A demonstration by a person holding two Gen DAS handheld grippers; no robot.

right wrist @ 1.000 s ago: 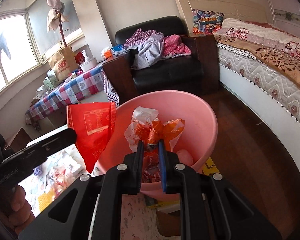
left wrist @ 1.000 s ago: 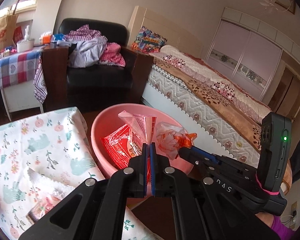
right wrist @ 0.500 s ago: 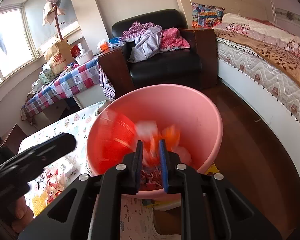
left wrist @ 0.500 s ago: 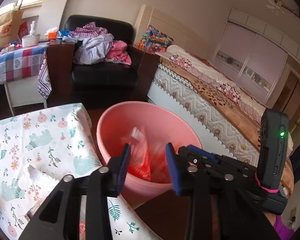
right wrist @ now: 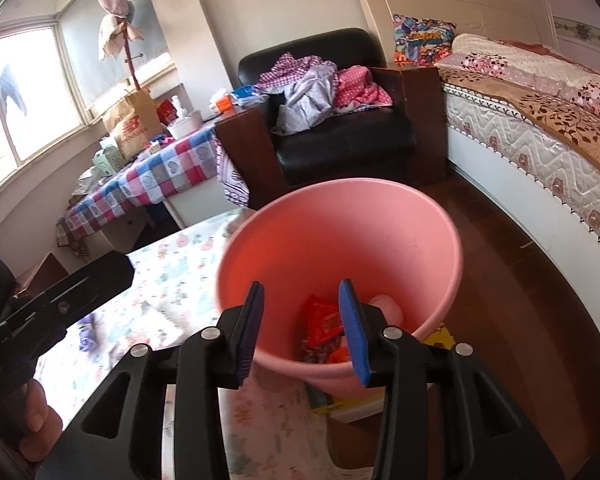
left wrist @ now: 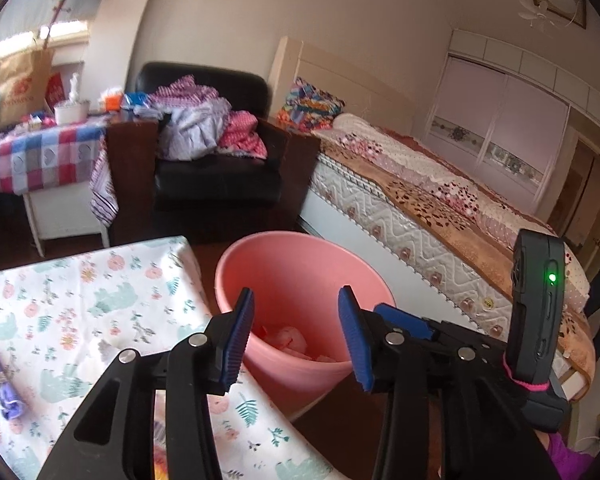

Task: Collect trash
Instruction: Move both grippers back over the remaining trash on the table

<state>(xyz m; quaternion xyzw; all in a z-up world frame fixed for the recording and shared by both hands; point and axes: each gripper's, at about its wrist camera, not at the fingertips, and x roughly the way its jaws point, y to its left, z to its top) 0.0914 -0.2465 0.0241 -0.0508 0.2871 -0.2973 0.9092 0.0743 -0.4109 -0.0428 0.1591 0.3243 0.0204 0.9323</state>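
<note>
Both grippers were held over the round pink plastic bin, which stood on the dark wooden floor just beside the desk covered in a floral-print cloth.

Left gripper: fingers released, jaws had just been opening, nothing seen between them. Right gripper: fingers released too, jaws had just been opening, gap narrower than the left's, nothing gripped.

Trash was seen inside the bin: a red foil snack wrapper and crumpled pale plastic lying at the bottom, below the blue finger pads.

A small purple wrapped item was left on the desk cloth, well apart from the bin.

In the right wrist view the left gripper's black body was seen at the left edge, a hand under it.
</note>
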